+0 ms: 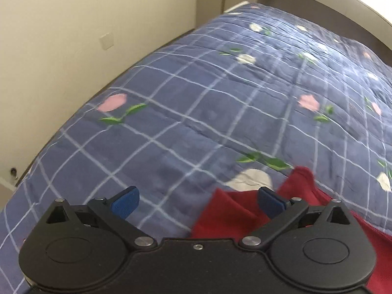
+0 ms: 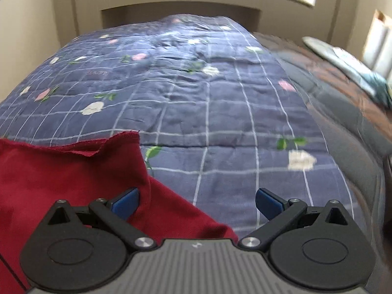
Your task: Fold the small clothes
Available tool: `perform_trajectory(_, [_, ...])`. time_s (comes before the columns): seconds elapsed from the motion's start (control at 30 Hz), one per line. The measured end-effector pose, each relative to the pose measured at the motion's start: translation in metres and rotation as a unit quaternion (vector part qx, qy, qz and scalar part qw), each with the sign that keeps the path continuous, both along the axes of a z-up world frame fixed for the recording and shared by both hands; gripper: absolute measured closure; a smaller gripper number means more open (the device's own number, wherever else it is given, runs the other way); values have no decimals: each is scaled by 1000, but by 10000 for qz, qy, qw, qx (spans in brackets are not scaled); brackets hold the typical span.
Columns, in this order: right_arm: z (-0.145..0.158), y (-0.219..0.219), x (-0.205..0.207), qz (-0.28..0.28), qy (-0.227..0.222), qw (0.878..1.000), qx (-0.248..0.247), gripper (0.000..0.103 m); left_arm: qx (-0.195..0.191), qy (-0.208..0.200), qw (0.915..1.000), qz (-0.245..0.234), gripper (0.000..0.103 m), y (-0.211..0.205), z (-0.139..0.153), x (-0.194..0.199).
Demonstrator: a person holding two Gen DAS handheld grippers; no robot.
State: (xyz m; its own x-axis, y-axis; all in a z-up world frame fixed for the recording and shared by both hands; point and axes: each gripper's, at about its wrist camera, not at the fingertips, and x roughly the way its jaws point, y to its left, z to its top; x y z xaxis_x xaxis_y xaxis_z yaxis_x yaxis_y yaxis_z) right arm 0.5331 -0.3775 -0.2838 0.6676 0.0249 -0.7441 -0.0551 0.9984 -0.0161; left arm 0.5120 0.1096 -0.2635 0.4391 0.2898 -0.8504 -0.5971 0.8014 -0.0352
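Observation:
A dark red garment (image 1: 227,215) lies on the blue checked quilt (image 1: 196,103). In the left wrist view it fills the lower right, and my left gripper (image 1: 198,202) hangs open above its left edge, blue pads wide apart with nothing pressed between them. In the right wrist view the same red garment (image 2: 61,176) covers the lower left, with a raised corner toward the quilt's middle. My right gripper (image 2: 197,202) is open above the garment's right edge; its left pad is over the cloth, its right pad over the quilt (image 2: 220,98).
The quilt with pink and white flowers covers a bed. A beige wall (image 1: 73,36) runs close along the bed's left side. A dark blanket (image 2: 343,112) and a pale pillow (image 2: 348,61) lie on the right. A white headboard (image 2: 181,7) stands at the far end.

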Motion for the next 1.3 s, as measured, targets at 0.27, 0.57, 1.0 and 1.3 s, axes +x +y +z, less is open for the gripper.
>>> perform_trajectory(0.27, [18, 21, -26, 119, -412, 9991, -68, 0, -391, -438, 9983, 45, 1, -3, 10, -59])
perform_trajectory(0.57, [51, 77, -54, 429, -6, 9990, 109, 0, -283, -631, 9973, -244, 1, -41, 13, -141])
perform_trajectory(1.0, [9, 191, -101, 1070, 527, 9924, -314, 0, -825, -291, 9944, -596, 1, -33, -26, -181])
perform_trajectory(1.3, [-17, 211, -101, 958, 719, 9913, -542, 0, -910, -461, 9938, -448, 1, -32, -40, -178])
